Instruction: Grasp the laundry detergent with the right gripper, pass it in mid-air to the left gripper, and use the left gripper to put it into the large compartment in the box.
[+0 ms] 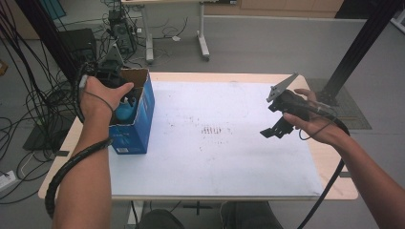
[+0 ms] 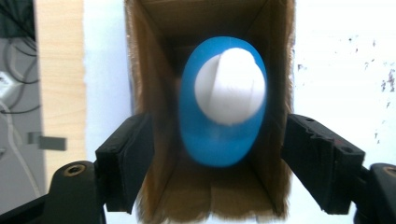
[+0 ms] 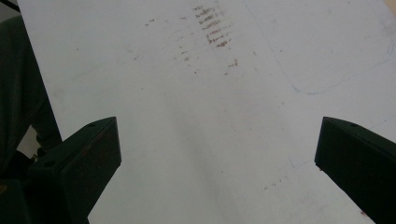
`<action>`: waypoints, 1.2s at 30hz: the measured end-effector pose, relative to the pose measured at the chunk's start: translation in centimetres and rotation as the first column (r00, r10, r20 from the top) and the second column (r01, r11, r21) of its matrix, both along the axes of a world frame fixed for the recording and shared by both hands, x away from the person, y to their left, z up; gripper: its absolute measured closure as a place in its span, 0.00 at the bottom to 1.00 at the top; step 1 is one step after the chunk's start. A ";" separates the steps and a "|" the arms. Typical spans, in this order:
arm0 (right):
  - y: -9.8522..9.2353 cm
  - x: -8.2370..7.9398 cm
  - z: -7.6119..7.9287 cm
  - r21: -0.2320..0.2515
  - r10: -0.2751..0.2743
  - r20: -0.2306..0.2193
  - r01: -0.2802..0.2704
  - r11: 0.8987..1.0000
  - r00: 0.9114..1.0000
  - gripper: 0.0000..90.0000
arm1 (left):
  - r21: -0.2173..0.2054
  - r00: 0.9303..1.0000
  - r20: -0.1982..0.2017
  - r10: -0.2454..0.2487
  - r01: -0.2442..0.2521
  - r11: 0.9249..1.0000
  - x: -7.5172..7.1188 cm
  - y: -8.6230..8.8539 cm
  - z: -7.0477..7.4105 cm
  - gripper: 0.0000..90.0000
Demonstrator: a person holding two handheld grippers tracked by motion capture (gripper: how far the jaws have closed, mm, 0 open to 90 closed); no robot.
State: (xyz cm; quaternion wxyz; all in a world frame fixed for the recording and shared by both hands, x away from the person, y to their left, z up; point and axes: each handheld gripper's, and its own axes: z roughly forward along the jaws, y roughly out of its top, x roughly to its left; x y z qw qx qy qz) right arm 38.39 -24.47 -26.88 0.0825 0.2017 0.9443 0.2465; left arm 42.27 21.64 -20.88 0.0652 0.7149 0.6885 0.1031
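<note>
Bottle (image 2: 223,105) sits in box (image 2: 159,140), L gripper (image 2: 219,163) spread, clear of it; R gripper (image 3: 217,158) wide, empty. Next I lift L straight out.

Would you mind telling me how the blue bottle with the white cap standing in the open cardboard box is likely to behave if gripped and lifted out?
The blue bottle looks smooth and rounded, so it may slip between flat fingers. It looks like plastic, so probably light and not fragile. The narrow cardboard box around it could tip or lift along if the bottle catches its walls.
</note>
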 end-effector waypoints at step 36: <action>-3.2 1.8 -0.1 -0.104 -0.045 -0.026 0.042 0.994 0.999 0.00 | -0.092 0.977 0.033 -0.213 0.215 0.972 6.1 -13.3 -1.0 0.12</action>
